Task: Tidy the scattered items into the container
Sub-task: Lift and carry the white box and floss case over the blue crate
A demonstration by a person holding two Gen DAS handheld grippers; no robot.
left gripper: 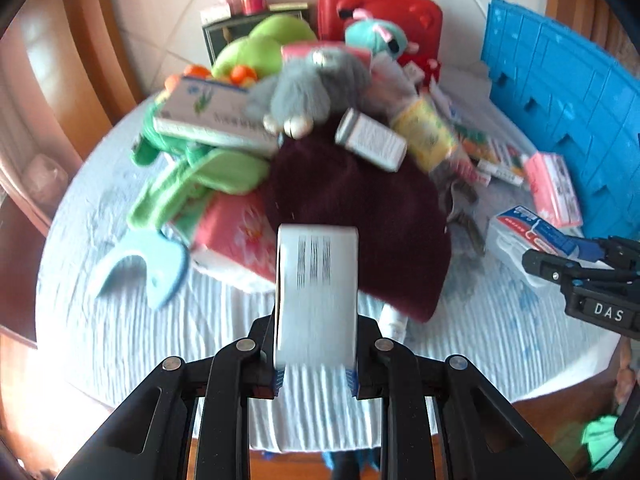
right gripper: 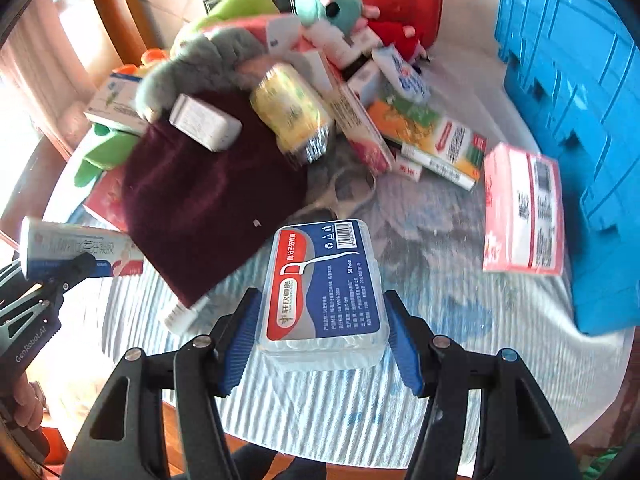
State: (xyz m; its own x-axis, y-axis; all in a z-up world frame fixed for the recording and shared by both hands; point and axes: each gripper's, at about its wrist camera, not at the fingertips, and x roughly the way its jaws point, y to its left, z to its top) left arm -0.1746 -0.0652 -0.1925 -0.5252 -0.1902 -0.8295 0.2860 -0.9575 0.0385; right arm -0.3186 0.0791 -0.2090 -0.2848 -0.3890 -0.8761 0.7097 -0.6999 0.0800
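both tools [left gripper: 316,376] [right gripper: 320,344] angled downward, loaded

On the desk [right gripper: 460,360], a knit hat [right gripper: 212,208] lies at the middle with a small box [right gripper: 204,122] on it. The crate [right gripper: 580,128] stands at the right edge, a flat packet [right gripper: 524,212] just beside it.

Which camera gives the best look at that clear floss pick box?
The right wrist view: the floss box fills its centre between the right gripper pads, label readable. The left wrist view shows it only small at the right edge, partly hidden.
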